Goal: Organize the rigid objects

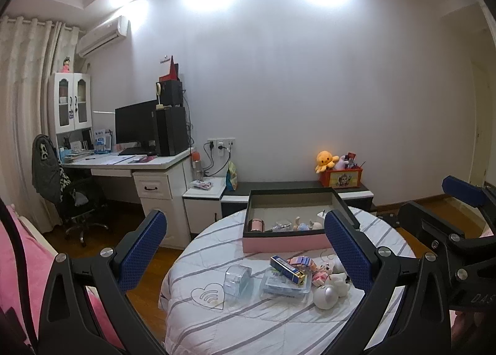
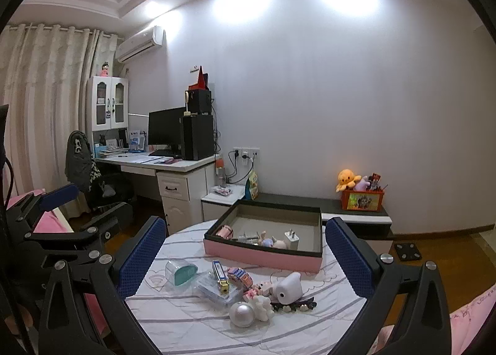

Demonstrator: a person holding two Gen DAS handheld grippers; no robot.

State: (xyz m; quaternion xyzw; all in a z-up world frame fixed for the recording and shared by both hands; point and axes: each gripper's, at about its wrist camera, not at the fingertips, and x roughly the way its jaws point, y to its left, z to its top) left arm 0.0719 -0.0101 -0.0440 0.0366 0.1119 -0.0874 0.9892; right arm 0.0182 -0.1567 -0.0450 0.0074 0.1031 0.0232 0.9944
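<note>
A round table (image 2: 192,327) covered by a white quilted cloth with grey stripes fills the lower middle of both views. At its far side sits a shallow pink-sided box (image 2: 263,254) with a dark rim, open on top; along its near wall lie a small pink cylinder (image 2: 224,232), a couple of tiny figurines (image 2: 272,241) and a white plug adapter (image 2: 292,240).

In front of the box, on the cloth, the loose items cluster together: a clear container with a teal base (image 2: 181,271) lying on its side to the left, a flat clear plastic case (image 2: 217,291) with a blue and gold harmonica-like bar (image 2: 220,276) resting on it, a small pink block toy (image 2: 240,277), a white rounded gadget (image 2: 288,288), a small white plush figure (image 2: 262,303), a pearly ball (image 2: 242,314) nearest the camera, and a dark hair clip (image 2: 294,305) with small flowers.

The left gripper (image 1: 248,259) hangs above the table's near edge with its blue-padded fingers spread wide, nothing between them. The right gripper (image 2: 245,262) is likewise spread wide and empty, framing the cluster.

Behind, a white desk (image 2: 183,166) carries a black monitor (image 2: 166,127).
</note>
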